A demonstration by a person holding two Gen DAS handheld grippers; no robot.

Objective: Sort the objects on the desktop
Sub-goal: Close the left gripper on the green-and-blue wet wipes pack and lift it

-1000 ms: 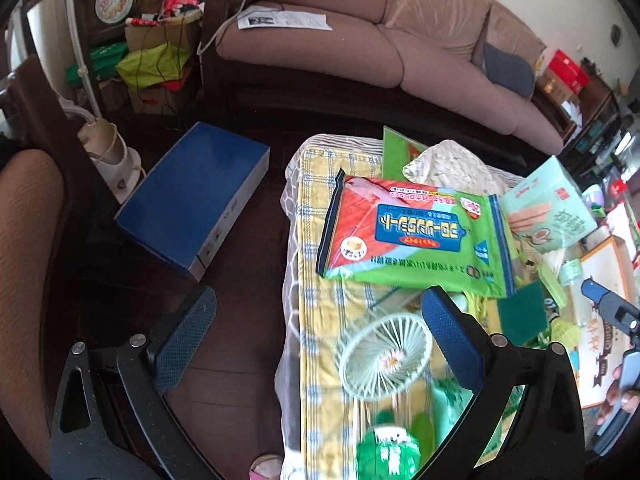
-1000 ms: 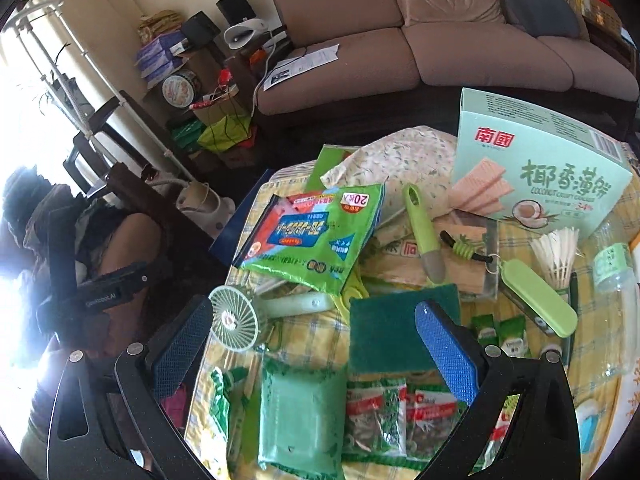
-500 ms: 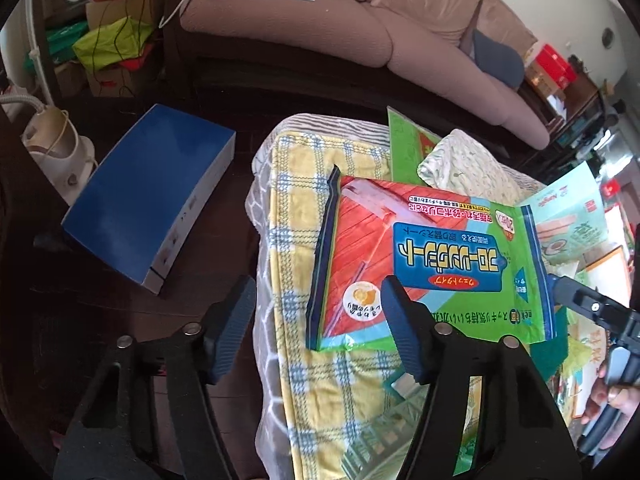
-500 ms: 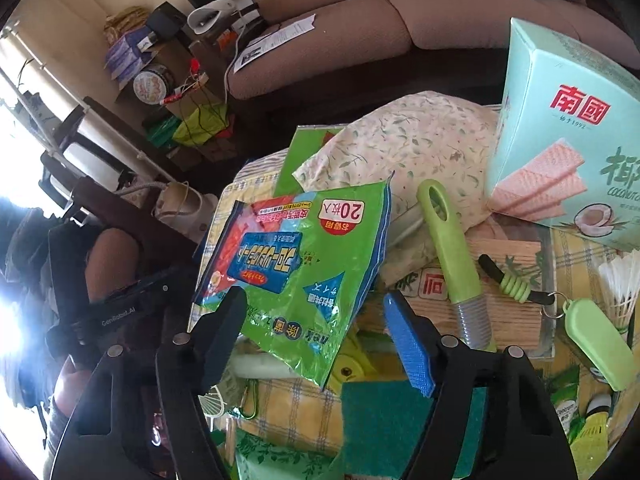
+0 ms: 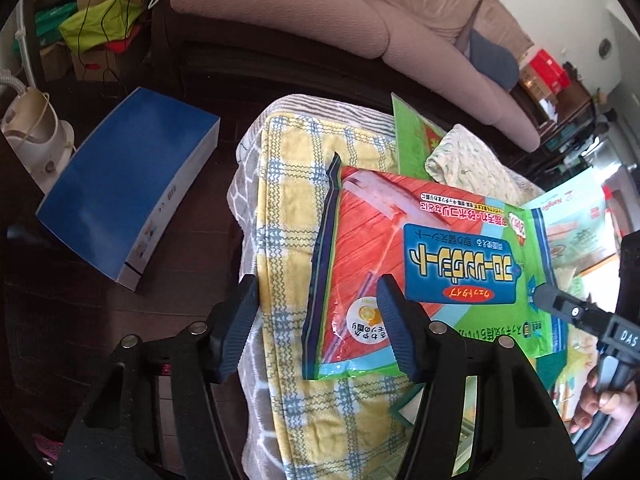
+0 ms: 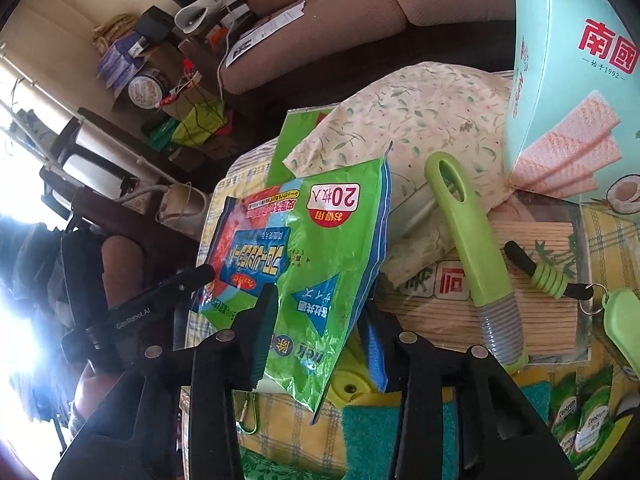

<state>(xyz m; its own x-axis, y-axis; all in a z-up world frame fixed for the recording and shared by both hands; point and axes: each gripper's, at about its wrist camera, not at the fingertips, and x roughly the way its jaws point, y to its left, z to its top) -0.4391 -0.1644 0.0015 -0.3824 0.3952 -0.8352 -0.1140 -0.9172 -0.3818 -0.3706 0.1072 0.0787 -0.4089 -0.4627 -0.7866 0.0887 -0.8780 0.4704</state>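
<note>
The table (image 5: 296,184), under a yellow checked cloth, carries the clutter, and the largest loose item on it is the green and red sheet pack (image 5: 420,276), lying across the near corner with its edges lifted off the cloth. The left gripper (image 5: 316,328) is closing with the pack's left edge between its jaws, the right pad over the film and the left pad still over bare cloth, so it grips nothing yet. The right gripper (image 6: 316,340) is closing around the pack's opposite corner, film between the pads, though whether they already pinch cannot be made out. The slick film could slip or crumple if only a thin edge is caught, and lifting unevenly might drag the green-handled tool (image 6: 472,256) or the wafer box (image 6: 580,92) nearby. What lies under the pack is hidden.
</note>
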